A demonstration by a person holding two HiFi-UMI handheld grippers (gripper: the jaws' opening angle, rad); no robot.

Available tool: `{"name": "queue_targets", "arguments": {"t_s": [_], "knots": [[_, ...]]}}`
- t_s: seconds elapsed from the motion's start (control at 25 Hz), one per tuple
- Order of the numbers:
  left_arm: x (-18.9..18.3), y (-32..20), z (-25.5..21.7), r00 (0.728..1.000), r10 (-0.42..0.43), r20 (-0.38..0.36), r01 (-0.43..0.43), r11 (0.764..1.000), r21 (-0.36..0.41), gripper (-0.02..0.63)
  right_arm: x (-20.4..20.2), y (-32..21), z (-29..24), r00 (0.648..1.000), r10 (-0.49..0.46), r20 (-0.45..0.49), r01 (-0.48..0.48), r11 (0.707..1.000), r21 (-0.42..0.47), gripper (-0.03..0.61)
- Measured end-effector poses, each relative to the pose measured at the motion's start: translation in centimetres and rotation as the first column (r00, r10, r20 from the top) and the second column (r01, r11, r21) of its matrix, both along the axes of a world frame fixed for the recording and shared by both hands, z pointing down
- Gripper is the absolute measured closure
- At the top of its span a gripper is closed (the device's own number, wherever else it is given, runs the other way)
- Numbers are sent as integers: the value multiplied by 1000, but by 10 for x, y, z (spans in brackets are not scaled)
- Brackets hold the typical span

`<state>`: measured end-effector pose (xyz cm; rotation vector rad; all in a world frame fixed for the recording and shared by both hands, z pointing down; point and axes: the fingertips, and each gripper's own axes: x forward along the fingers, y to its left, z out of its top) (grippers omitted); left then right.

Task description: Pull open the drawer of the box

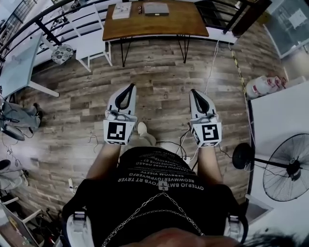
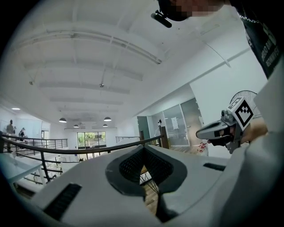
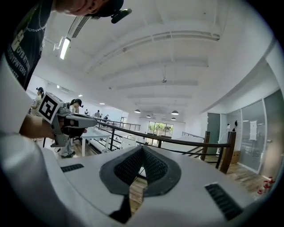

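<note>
A wooden table (image 1: 183, 25) stands at the far side of the floor, and a flat grey box (image 1: 156, 8) and a white item (image 1: 121, 9) lie on it. No drawer can be made out from here. Both grippers are held level in front of the person's body, well short of the table. The left gripper (image 1: 131, 87) has its fingertips together with nothing between them; in its own view the left gripper (image 2: 143, 149) points out over a railing. My right gripper (image 1: 193, 91) is likewise shut and empty, and the right gripper (image 3: 142, 149) also faces the railing.
Wood plank floor lies between the person and the table. A white chair (image 1: 91, 43) stands left of the table. On the right are a white tabletop (image 1: 280, 116), a standing fan (image 1: 287, 166) and a red-and-white bundle (image 1: 263, 87). Cables trail on the floor near the person's feet.
</note>
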<state>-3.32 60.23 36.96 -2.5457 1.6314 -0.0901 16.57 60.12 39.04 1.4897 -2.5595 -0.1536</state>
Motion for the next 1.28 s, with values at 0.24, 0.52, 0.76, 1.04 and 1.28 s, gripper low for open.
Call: {"name": "queue_targets", "arguments": {"t_s": [0.24, 0.52, 0.76, 1.04, 1.28], "knots": [[-10, -56, 5, 999, 38, 4, -38, 999, -24, 614, -16, -61, 1, 1000, -11, -1, 11, 1000, -5, 581], [-30, -112, 5, 998, 55, 11, -55, 998, -31, 614, -41, -121, 4, 1000, -15, 8, 15, 1000, -25, 581], [-61, -156, 5, 999, 46, 17, -45, 999, -25, 614, -68, -166, 5, 1000, -15, 2, 15, 1000, -25, 581], [-104, -206, 2, 1000, 18, -3, -18, 1000, -12, 614, -98, -212, 3, 1000, -4, -17, 4, 1000, -23, 581], [-109, -219, 9, 1000, 31, -5, -31, 999, -27, 614, -99, -220, 8, 999, 31, -25, -32, 999, -31, 581]]}}
